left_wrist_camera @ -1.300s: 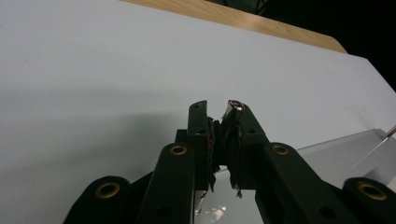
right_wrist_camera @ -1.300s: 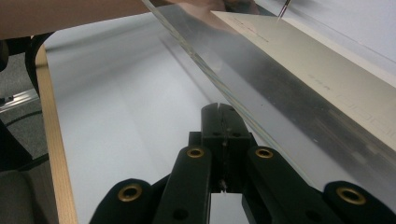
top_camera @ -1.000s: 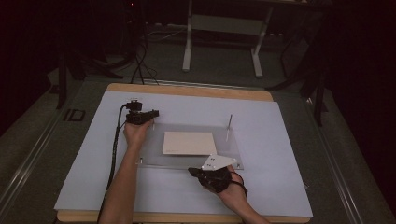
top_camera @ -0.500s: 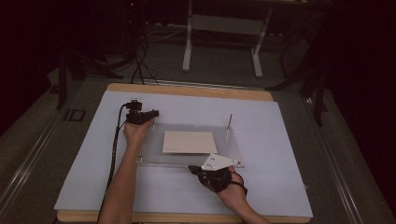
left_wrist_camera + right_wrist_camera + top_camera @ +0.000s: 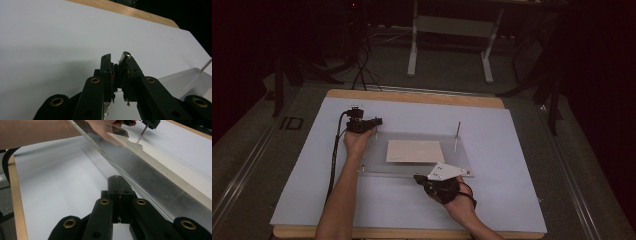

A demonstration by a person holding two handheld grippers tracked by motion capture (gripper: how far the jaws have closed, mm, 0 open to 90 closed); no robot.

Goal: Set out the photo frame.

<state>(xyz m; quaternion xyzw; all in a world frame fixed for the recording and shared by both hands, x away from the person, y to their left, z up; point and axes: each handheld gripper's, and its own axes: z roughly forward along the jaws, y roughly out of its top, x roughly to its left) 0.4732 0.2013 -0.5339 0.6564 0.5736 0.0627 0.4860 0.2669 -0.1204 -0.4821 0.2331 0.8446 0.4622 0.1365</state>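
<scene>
While nothing shifts across the frames, the left claw (image 5: 119,65) at ten o'clock stays pinching a metal pin (image 5: 124,57); the right claw (image 5: 119,185), pressed together, steadies the clear plate (image 5: 452,165).

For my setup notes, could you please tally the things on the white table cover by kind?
Clear acrylic plate: 1
Beige sheet on that plate: 1
Upright metal pins: 2, one at the far right corner, one clamped in the left gripper
Total: 4

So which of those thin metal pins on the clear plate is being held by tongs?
The far-left pin, clamped in the left tongs. The far-right pin stands free, nothing touching it.
</scene>
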